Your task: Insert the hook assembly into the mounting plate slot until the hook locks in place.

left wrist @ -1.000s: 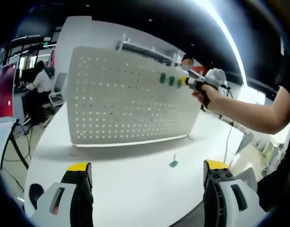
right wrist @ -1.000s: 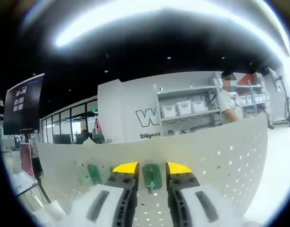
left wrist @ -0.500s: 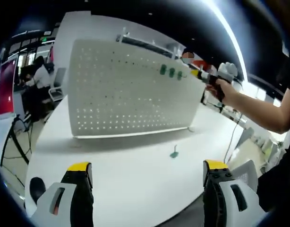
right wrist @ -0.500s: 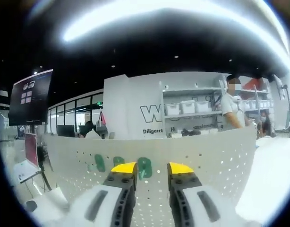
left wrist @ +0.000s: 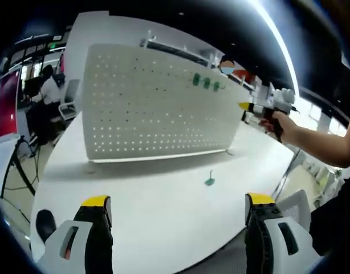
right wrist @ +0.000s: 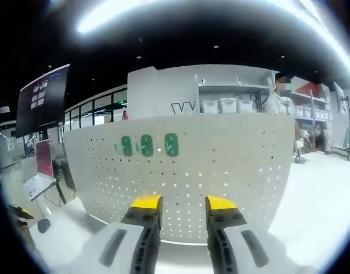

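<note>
Three green hooks point(right wrist: 146, 145) seated in a row near the top edge of the white pegboard plate point(right wrist: 220, 171), flat against its face; judged locked in, since none hangs loose or tilts. Also seen as three green spots point(left wrist: 206, 83) high on the plate's right half in the left claw's view. Plate standing upright on the white tabletop point(left wrist: 152, 205), propped so its holes face the person and take hooks head-on.

One more small green hook point(left wrist: 210, 181) lying on the tabletop just in front of the plate's lower right end, well apart from both claws; probably next to be fetched.

Right claw point(right wrist: 179, 204) level with the plate's lower half, yellow tips parted by a narrow gap with nothing between them, pointed squarely at the holes. In the left claw's view, held out in a hand point(left wrist: 277, 123) off the plate's right end, clear of it.

Left claw point(left wrist: 178, 211) spread wide and empty, low over the near tabletop, keeping plate and spare hook framed.
</note>
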